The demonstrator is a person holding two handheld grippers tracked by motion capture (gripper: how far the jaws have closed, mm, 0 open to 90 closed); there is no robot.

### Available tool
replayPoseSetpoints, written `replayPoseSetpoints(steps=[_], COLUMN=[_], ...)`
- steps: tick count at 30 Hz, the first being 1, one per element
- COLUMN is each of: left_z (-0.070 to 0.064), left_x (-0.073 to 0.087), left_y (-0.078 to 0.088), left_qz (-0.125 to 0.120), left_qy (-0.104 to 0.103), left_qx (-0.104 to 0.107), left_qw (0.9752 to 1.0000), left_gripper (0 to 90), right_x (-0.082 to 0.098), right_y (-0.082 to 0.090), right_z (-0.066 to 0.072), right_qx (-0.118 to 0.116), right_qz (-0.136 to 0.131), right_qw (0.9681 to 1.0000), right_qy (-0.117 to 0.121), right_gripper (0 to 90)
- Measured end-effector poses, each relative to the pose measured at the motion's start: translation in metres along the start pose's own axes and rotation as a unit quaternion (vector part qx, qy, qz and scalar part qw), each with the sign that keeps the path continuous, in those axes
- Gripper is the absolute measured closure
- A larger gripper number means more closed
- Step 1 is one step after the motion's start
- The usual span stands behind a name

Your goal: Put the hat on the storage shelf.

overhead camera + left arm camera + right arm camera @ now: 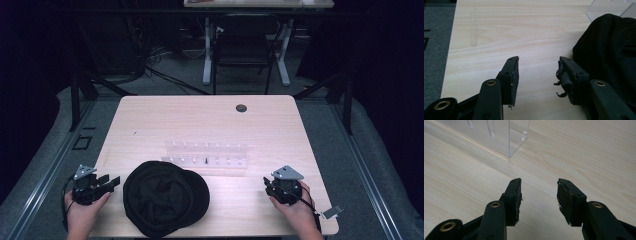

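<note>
A black cap (165, 196) lies upside down on the wooden table (200, 120) near the front edge, its brim toward the right. Behind it stands a clear plastic rack (206, 156) with rows of small pegs. My left gripper (111, 183) rests at the table's front left, just left of the cap, and stands open with bare wood between its jaws. In the left gripper view the cap (609, 50) lies to the right of the jaws. My right gripper (270, 187) sits at the front right, open and holding nothing. The rack's corner (509, 137) shows ahead of it.
A round cable hole (241, 108) sits near the table's far edge. A small white tag (332, 211) lies at the front right corner. Beyond the table stand a dark chair (245, 45) and a second desk's white legs (207, 55).
</note>
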State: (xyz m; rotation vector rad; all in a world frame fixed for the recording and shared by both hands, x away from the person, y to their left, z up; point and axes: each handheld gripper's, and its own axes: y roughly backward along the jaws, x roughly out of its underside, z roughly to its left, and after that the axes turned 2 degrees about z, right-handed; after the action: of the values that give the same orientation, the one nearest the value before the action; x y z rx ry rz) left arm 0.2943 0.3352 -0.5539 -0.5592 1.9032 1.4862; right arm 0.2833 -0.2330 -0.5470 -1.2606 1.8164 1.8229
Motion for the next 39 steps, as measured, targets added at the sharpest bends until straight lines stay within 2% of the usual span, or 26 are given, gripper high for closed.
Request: replayPoseSetpoints(steps=[2, 6, 10, 12, 15, 17, 18, 19, 20, 25, 26, 28, 30, 34, 35, 36, 39], left_z=[0.001, 0.002, -0.002, -0.003, -0.004, -0.004, -0.003, -0.003, -0.003, -0.008, -0.01, -0.01, -0.011, -0.009, -0.009, -0.008, -0.008], left_x=[0.0, -0.002, -0.002, -0.004, -0.006, -0.009, -0.012, -0.012, -0.014, -0.018, -0.019, -0.02, -0.022, -0.027, -0.027, -0.029, -0.033], left_y=[0.0, 0.0, 0.001, 0.003, 0.004, 0.005, 0.006, 0.006, 0.006, 0.006, 0.006, 0.006, 0.006, 0.009, 0.009, 0.01, 0.012], left_qz=[0.001, -0.005, -0.002, 0.001, 0.01, 0.014, 0.025, 0.025, 0.035, 0.052, 0.062, 0.065, 0.075, 0.083, 0.083, 0.094, 0.109], left_qy=[0.005, 0.023, 0.02, 0.023, 0.024, 0.032, 0.053, 0.053, 0.059, 0.046, 0.035, 0.031, 0.031, 0.068, 0.068, 0.062, 0.063], left_qx=[0.001, 0.016, 0.017, 0.025, 0.03, 0.034, 0.049, 0.049, 0.054, 0.055, 0.049, 0.048, 0.05, 0.07, 0.07, 0.075, 0.081], left_qw=[1.0, 0.9996, 0.9997, 0.9994, 0.9992, 0.9988, 0.9971, 0.9971, 0.9961, 0.9961, 0.9963, 0.9962, 0.9955, 0.9918, 0.9918, 0.9908, 0.9888], left_gripper=[50.8, 49.2, 49.1, 48.2, 50.7, 52.5, 52.8, 53.0, 53.4, 54.5, 54.5, 54.5, 54.6, 55.2, 55.9, 55.9, 55.9], right_x=[0.0, 0.0, 0.001, 0.0, 0.0, 0.0, 0.0, 0.0, 0.0, 0.0, 0.0, 0.0, 0.0, 0.0, 0.0, 0.0, 0.0], right_y=[0.0, 0.002, 0.002, 0.003, 0.004, 0.004, 0.003, 0.003, 0.003, 0.005, 0.007, 0.006, 0.007, 0.007, 0.007, 0.007, 0.007], right_z=[0.0, -0.004, -0.006, -0.006, -0.005, -0.005, -0.004, -0.004, -0.005, -0.007, -0.009, -0.008, -0.009, -0.008, -0.008, -0.008, -0.008], right_qx=[0.0, 0.004, 0.002, -0.005, -0.003, -0.004, -0.008, -0.008, -0.008, -0.011, -0.017, -0.018, -0.016, -0.013, -0.013, -0.015, -0.02], right_qz=[-0.004, -0.002, -0.001, -0.006, -0.001, 0.001, -0.001, -0.001, -0.003, -0.003, 0.004, 0.001, 0.004, -0.007, -0.007, -0.008, -0.007], right_qw=[1.0, 0.9999, 0.9999, 0.9998, 0.9999, 0.9999, 0.9999, 0.9999, 0.9999, 0.9998, 0.9996, 0.9995, 0.9995, 0.9995, 0.9995, 0.9995, 0.9994], right_qy=[-0.003, -0.012, -0.015, -0.017, -0.012, -0.011, -0.012, -0.012, -0.011, -0.015, -0.022, -0.028, -0.025, -0.03, -0.03, -0.028, -0.027], right_gripper=[54.2, 55.1, 56.7, 58.0, 58.4, 58.4, 58.5, 58.5, 58.4, 59.0, 60.3, 60.9, 61.1, 60.5, 60.5, 60.5, 62.9])
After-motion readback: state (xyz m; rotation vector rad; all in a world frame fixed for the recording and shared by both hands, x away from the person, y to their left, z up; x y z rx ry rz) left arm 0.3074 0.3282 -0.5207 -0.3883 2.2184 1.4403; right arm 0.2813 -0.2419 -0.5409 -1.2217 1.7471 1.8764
